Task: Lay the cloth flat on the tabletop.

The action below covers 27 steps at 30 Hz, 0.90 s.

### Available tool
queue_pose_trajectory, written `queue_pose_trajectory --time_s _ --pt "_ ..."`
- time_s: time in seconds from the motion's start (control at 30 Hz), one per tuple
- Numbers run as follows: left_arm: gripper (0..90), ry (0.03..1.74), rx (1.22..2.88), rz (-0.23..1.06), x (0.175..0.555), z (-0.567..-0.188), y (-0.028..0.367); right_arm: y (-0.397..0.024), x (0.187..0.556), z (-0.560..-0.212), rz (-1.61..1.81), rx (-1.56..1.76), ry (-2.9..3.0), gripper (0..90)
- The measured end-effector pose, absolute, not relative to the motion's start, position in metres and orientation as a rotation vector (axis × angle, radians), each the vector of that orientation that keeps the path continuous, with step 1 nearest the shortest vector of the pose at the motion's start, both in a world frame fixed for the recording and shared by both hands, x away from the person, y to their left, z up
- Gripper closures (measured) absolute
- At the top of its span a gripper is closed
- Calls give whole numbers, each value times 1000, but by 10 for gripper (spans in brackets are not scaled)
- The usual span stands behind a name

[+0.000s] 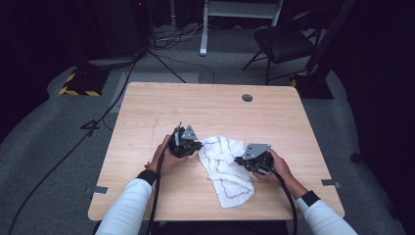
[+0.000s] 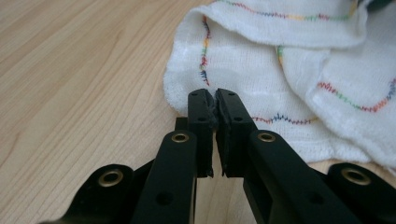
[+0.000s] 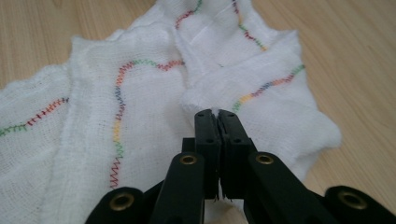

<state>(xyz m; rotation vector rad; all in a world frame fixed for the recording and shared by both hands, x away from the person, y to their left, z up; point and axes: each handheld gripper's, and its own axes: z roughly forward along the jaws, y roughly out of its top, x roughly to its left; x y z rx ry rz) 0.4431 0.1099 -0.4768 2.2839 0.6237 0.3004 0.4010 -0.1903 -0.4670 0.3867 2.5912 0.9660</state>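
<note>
- Left gripper (image 2: pixel 214 100): jaws pressed together at the cloth's (image 2: pixel 299 70) near edge; whether a fold is caught between them, I cannot tell.
- Right gripper (image 3: pixel 218 116): jaws pressed together over the cloth's middle, perhaps nipping a raised fold.
- The cloth lies crumpled on the table (image 1: pixel 147 112), between both grippers.
- Likely light, limp, non-slippery; best pinched at a hem or corner.

on the table (image 1: pixel 147 112) a crumpled cloth (image 1: pixel 225 169) lies near the front edge, a little right of centre. the left gripper (image 1: pixel 199 145) sits at the cloth's left edge, the right gripper (image 1: pixel 237 159) at its right side, the cloth between them. a chair (image 1: pixel 284 41) stands on the floor behind the table's far right corner.
</note>
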Motion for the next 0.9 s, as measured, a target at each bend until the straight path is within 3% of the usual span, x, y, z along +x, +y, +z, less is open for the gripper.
queue_pose_trajectory --time_s 0.27,0.9 --pt "853 608 2258 311 441 -465 118 -222 405 -440 1048 522 2455 885" --pt "857 456 2062 524 412 -341 133 -272 402 -343 1259 718 2074 888"
